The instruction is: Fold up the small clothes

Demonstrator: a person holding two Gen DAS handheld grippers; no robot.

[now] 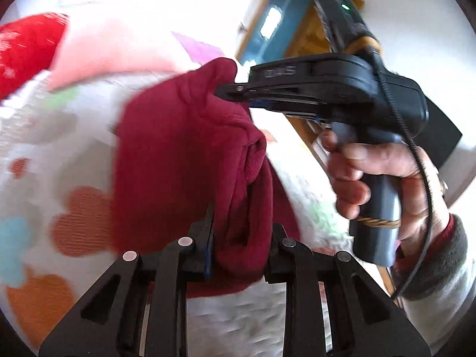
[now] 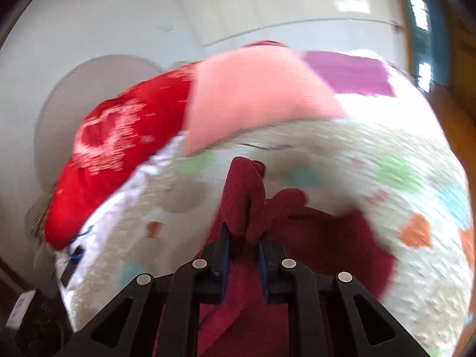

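Observation:
A dark red fleece garment (image 1: pixel 178 154) hangs bunched above a white bedspread with coloured hearts (image 1: pixel 44 136). My left gripper (image 1: pixel 242 238) is shut on a thick fold of the garment at its lower edge. My right gripper (image 1: pixel 229 90), held by a hand, pinches the garment's upper corner in the left wrist view. In the right wrist view my right gripper (image 2: pixel 244 238) is shut on a bunch of the dark red garment (image 2: pixel 327 238), which trails down to the right over the bedspread (image 2: pixel 386 282). Both views are motion-blurred.
A bright red pillow (image 2: pixel 119 154) and a pink folded cloth (image 2: pixel 253 95) lie at the head of the bed, with a purple cloth (image 2: pixel 351 74) beside them. A wooden floor (image 2: pixel 446 113) and a blue door (image 1: pixel 282 15) lie beyond the bed's edge.

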